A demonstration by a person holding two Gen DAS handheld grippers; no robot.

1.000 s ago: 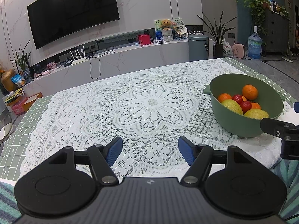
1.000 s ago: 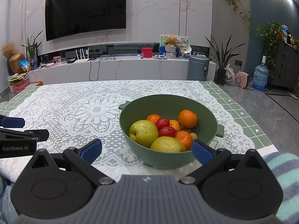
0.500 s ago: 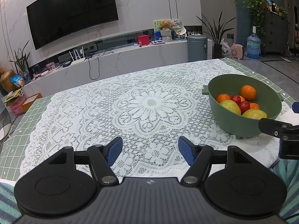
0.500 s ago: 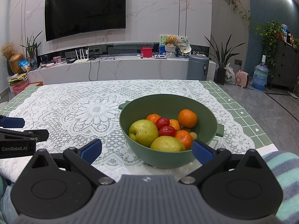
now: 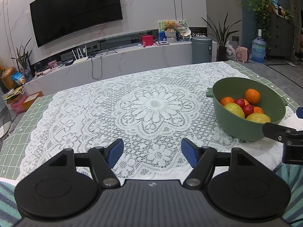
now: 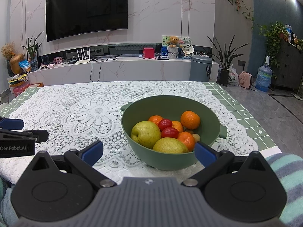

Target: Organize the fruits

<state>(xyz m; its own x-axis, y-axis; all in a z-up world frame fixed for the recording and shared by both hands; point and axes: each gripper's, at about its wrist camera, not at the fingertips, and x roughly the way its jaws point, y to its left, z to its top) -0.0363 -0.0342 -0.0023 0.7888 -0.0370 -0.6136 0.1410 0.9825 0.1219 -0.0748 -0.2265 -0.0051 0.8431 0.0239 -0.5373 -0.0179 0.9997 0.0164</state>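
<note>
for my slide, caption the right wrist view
Open right gripper faces a green bowl of fruit on lace.

lower fruit [image 6: 196, 137] buried in bowl [image 6: 208, 113] (kind unclear), tv [image 5: 75, 9] top cropped

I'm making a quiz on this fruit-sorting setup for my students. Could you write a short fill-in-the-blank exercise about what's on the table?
1. All the fruit lies inside a ____ bowl.
2. The number of small red fruits in the bowl is ____.
3. The table is covered by a white ____ cloth.
4. The right gripper has its jaws ____, holding nothing.

Missing words: green; two; lace; open
</note>
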